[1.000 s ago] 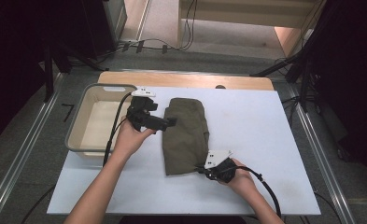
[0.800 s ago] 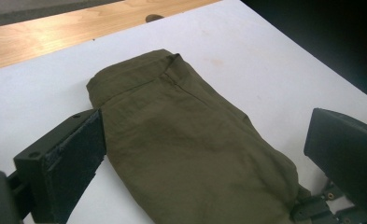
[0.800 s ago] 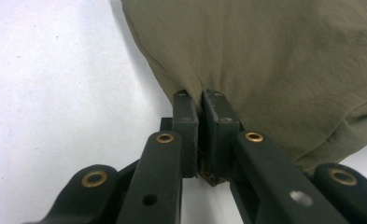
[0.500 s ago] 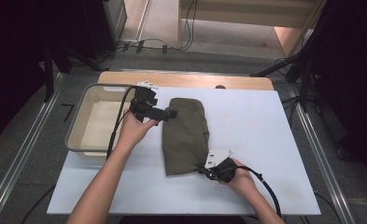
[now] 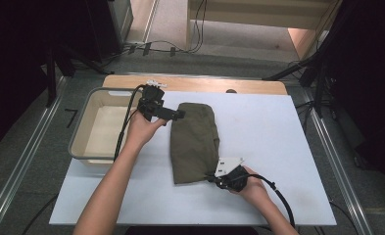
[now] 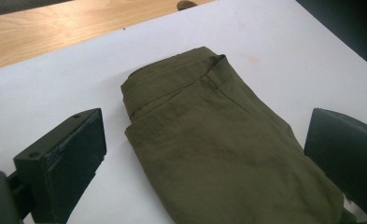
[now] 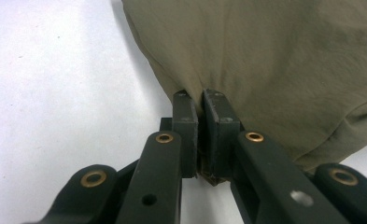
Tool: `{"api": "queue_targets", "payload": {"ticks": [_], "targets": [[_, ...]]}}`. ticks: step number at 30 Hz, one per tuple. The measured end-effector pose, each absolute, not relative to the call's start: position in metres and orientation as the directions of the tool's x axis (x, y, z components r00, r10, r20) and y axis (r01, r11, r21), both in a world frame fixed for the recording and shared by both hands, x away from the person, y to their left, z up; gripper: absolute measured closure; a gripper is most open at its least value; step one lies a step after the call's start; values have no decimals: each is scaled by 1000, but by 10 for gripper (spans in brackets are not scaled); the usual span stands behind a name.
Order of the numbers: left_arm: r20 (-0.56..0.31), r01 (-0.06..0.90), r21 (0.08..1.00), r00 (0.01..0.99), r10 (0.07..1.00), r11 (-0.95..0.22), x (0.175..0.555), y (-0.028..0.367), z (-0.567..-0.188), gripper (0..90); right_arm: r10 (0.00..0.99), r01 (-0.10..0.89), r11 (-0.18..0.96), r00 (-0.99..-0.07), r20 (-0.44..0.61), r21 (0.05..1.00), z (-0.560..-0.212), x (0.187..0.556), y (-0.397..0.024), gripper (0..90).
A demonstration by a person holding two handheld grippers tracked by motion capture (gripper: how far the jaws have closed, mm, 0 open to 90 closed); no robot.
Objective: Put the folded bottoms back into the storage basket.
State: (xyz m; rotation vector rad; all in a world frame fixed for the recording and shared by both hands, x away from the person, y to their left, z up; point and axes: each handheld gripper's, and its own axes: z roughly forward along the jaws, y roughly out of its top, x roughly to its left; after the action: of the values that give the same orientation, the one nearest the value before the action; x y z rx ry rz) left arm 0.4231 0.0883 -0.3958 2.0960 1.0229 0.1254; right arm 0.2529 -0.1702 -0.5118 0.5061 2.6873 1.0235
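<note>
The left forearm reaches forward from the bottom edge, its hand wrapped around the left hand-held gripper (image 5: 179,115), which lies roughly level at the far left corner of the folded olive trousers (image 5: 195,142), pointing across them. Its jaws stand wide, one on each side of the cloth, not pressing it. The right hand (image 5: 251,185) sits low at the near edge, holding the right hand-held gripper (image 5: 214,178) pinched tight on the trousers' near corner. The trousers lie flat mid-bench (image 5: 278,147), just right of a beige tub (image 5: 84,128). A dark mark on the floor (image 5: 71,117) left of the tub may be a "7".
</note>
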Motion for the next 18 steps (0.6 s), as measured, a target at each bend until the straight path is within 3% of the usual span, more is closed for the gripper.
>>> {"api": "queue_targets", "payload": {"ticks": [18], "targets": [[-276,696,615,631,725,-371,457,76,-407,0,387,232,697,-918,-83,678,-512,254,-171,820]]}}
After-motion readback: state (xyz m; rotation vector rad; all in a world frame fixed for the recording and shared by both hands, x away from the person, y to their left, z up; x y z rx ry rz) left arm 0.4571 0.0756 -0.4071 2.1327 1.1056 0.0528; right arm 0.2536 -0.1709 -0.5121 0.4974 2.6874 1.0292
